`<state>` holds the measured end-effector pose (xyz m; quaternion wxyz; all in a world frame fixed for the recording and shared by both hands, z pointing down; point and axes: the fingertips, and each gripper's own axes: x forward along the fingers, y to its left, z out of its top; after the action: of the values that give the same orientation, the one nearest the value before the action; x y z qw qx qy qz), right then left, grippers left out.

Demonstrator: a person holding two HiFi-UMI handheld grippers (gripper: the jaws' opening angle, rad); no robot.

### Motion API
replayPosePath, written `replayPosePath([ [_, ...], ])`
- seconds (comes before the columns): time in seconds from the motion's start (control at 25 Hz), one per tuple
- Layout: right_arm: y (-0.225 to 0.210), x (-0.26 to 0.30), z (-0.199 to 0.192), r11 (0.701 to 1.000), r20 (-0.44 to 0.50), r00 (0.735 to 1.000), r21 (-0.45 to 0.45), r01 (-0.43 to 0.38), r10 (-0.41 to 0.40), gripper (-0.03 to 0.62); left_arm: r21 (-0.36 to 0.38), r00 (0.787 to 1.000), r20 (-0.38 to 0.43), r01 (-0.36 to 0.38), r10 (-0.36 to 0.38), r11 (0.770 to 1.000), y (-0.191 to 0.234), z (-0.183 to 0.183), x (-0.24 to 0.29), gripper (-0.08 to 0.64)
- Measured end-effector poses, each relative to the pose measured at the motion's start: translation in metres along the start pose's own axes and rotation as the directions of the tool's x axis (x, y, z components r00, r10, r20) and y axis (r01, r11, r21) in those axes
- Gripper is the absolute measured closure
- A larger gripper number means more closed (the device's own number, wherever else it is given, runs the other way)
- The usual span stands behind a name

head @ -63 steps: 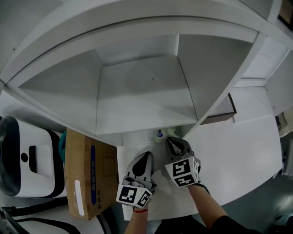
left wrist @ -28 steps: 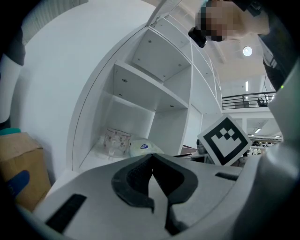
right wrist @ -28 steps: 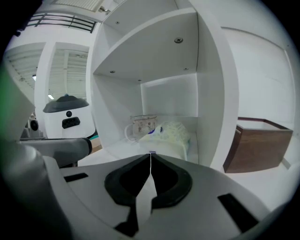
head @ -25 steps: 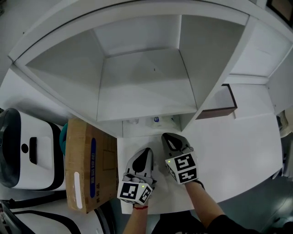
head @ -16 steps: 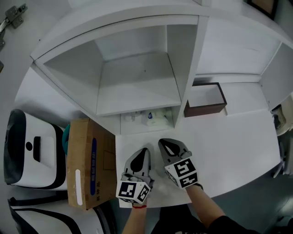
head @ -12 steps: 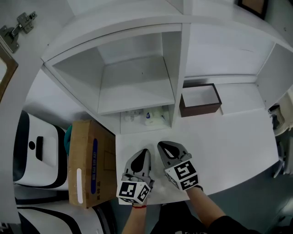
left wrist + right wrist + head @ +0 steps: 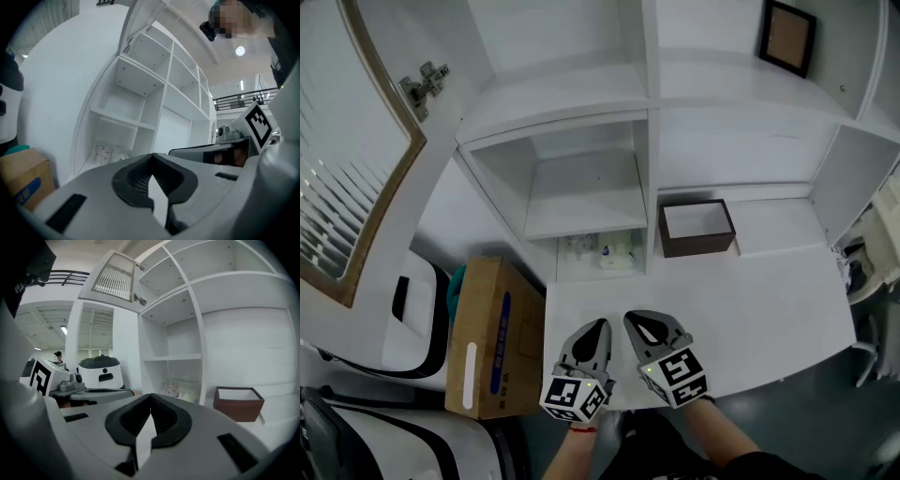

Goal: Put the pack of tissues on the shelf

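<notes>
Fingers (image 7: 586, 345) of our left gripper (image 7: 596, 325) and right gripper (image 7: 639, 322) are pressed together on nothing. The pack of tissues (image 7: 620, 251) lies at twelve o'clock, in the lowest bay of the shelf (image 7: 649, 141). Reaching back in, we might knock the glass (image 7: 580, 249) beside it.

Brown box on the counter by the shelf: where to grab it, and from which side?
Take the brown box by its near wall, from above, straddling the rim. The top is open and the walls are thin and upright. The shelf upright stands close on its left, so that side looks cramped.
</notes>
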<state>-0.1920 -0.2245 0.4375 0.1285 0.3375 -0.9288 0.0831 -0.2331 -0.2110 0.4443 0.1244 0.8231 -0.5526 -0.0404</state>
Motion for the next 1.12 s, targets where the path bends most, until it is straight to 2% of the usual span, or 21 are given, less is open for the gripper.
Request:
replayPosePath([
  [0.16, 0.014, -0.015, 0.016, 1.0, 0.021, 1.0, -0.002, -0.01, 0.01, 0.586, -0.038, 1.0, 0.028, 0.003, -0.002, 0.999, -0.008, 0.017, -0.013, 0.555],
  [0.48, 0.043, -0.041, 0.041, 0.998, 0.061, 0.996, -0.012, -0.06, 0.061, 0.586, -0.02, 0.999, 0.048, 0.007, -0.006, 1.0, -0.023, 0.041, -0.038, 0.555],
  [0.68, 0.054, -0.055, 0.057, 0.995, 0.087, 0.991, -0.005, -0.1, 0.1, 0.586, -0.042, 0.997, 0.066, 0.043, -0.04, 0.998, -0.033, 0.059, -0.05, 0.554],
  [0.88, 0.061, -0.069, 0.071, 0.992, 0.117, 0.986, -0.005, -0.122, 0.122, 0.586, -0.003, 0.997, 0.069, 0.046, -0.046, 0.999, -0.043, 0.07, -0.062, 0.554],
  [1.12, 0.068, -0.081, 0.081, 0.991, 0.134, 0.982, -0.04, -0.126, 0.131, 0.586, 0.002, 0.997, 0.073, 0.032, -0.032, 0.999, -0.052, 0.074, -0.075, 0.554],
])
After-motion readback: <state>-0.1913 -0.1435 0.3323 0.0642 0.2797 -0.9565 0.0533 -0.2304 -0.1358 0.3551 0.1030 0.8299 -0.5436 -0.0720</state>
